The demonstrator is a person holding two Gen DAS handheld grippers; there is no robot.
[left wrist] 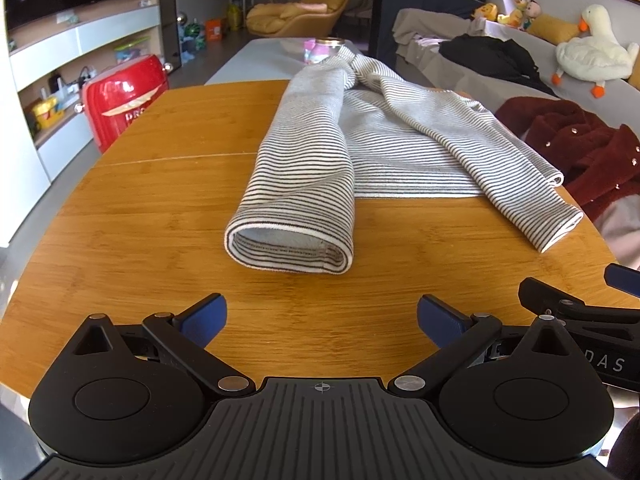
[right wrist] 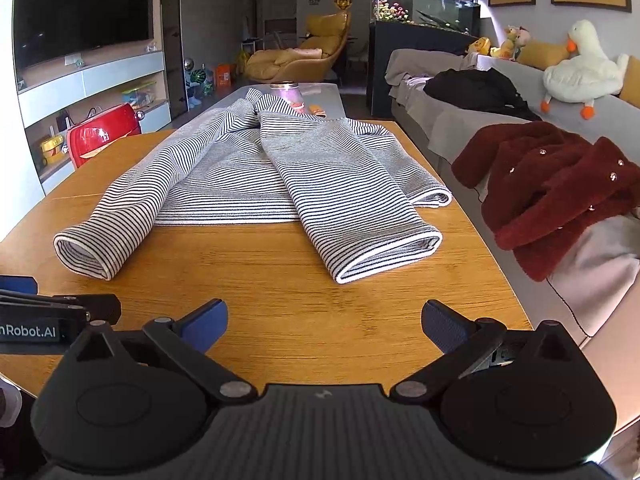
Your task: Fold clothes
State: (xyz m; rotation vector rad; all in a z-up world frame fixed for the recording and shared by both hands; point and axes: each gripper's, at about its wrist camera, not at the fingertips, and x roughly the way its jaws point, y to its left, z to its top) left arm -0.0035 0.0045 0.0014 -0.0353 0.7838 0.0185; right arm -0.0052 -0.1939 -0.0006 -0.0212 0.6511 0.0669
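Observation:
A black-and-white striped long-sleeved top (left wrist: 384,140) lies on the wooden table (left wrist: 140,208), both sleeves folded in toward me. It also shows in the right wrist view (right wrist: 248,172). My left gripper (left wrist: 322,320) is open and empty, a short way back from the left sleeve's cuff (left wrist: 288,248). My right gripper (right wrist: 324,324) is open and empty, a short way back from the right sleeve's cuff (right wrist: 388,256). The left sleeve's cuff (right wrist: 86,252) lies at the left in the right wrist view. Each gripper shows at the edge of the other's view.
A dark red fuzzy jacket (right wrist: 560,188) lies on the grey sofa (right wrist: 452,128) right of the table, with black clothing (right wrist: 476,90) and a plush goose (right wrist: 580,72) further back. A red suitcase (left wrist: 124,100) stands left of the table. A jar (right wrist: 290,94) sits on the far grey table.

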